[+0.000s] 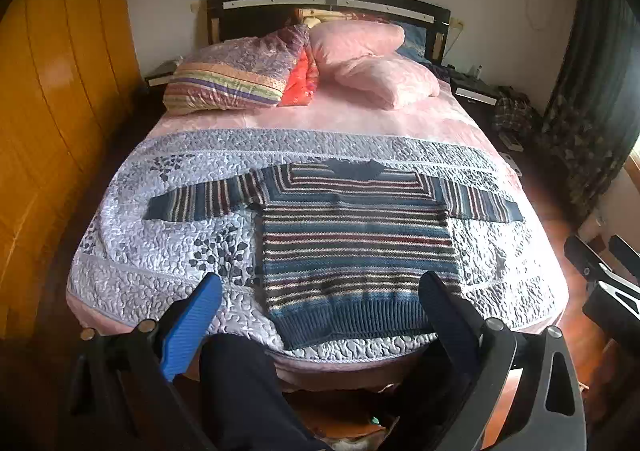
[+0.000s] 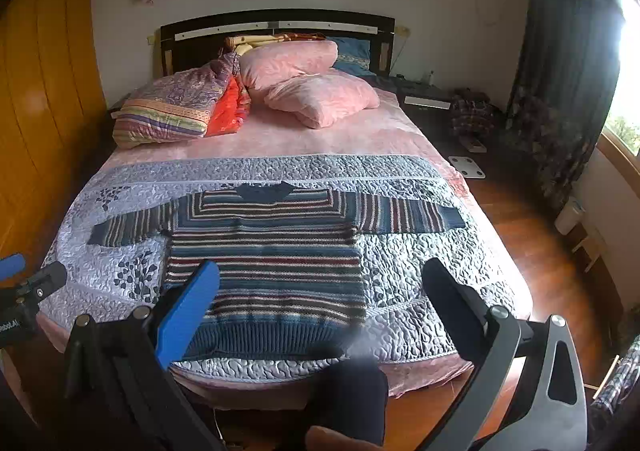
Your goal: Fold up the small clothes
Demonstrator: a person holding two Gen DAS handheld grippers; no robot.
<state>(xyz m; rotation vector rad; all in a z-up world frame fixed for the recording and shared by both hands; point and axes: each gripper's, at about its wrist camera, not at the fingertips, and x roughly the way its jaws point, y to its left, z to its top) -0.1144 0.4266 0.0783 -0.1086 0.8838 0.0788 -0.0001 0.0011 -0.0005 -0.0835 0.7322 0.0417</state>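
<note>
Sweater flat, neck toward headboard (sleeves sideways); both claws released.

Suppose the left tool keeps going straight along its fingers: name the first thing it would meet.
Probably the striped sweater, near its hem, lying flat on the quilt. The left tool is open and hangs short of the bed's foot; depth is hard to judge through the fisheye.

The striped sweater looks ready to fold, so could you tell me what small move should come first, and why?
Probably bring the left gripper forward to the left sleeve. The striped sweater lies flat, sleeves spread, unfolded, and both grippers hang open short of the bed, holding nothing.
</note>
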